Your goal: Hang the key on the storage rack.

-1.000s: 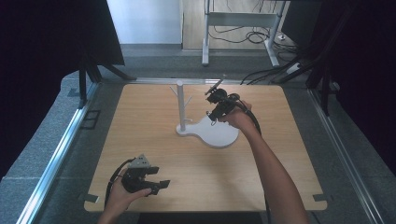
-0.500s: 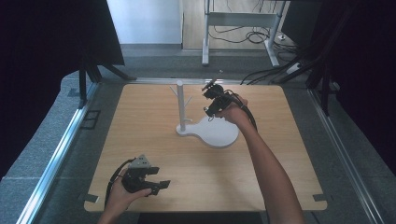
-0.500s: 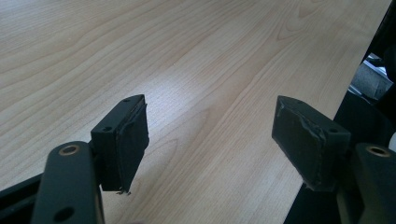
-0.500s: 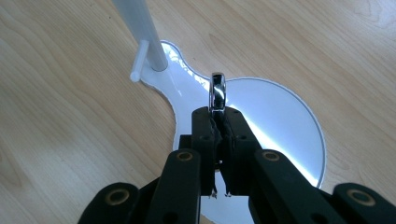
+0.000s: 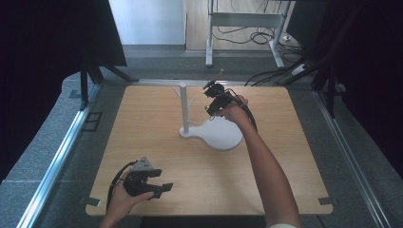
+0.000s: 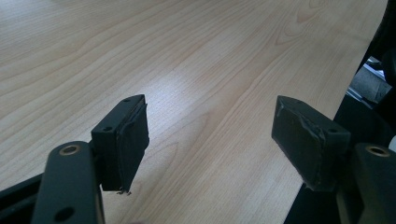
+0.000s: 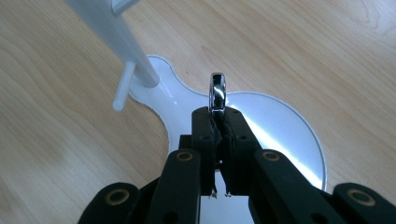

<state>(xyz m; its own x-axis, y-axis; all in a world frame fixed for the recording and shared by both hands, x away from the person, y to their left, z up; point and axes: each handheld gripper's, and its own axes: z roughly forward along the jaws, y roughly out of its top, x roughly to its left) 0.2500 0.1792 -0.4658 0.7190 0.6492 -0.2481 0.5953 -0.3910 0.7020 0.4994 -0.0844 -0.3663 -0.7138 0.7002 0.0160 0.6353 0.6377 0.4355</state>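
At the near left corner of the wooden table [image 5: 157, 142], the left gripper [image 5: 159, 187] sits low in a person's hand, its grey three-cornered plate up and its jaws pointing toward the table's right side. The left gripper view shows those two black jaws standing wide apart over bare woodgrain, nothing between the pads [image 6: 133, 140].

Toward the middle of the table stands a white stand [image 5: 219, 135]: a flat, pear-shaped base with an upright post [image 5: 183, 107] rising from its narrow left end, short pegs branching off near the top.

Just right of the post, above the far edge of the base, the right gripper [image 5: 212, 97] is held aloft at the end of an outstretched forearm. In the right gripper view its jaws are pressed together on a small shiny metal ring [image 7: 217, 91], clamped edge-on so that most of it stands clear above the tips. The ring is off the table, over the white base, near the post and one of its pegs [image 7: 122, 86] but apart from both.
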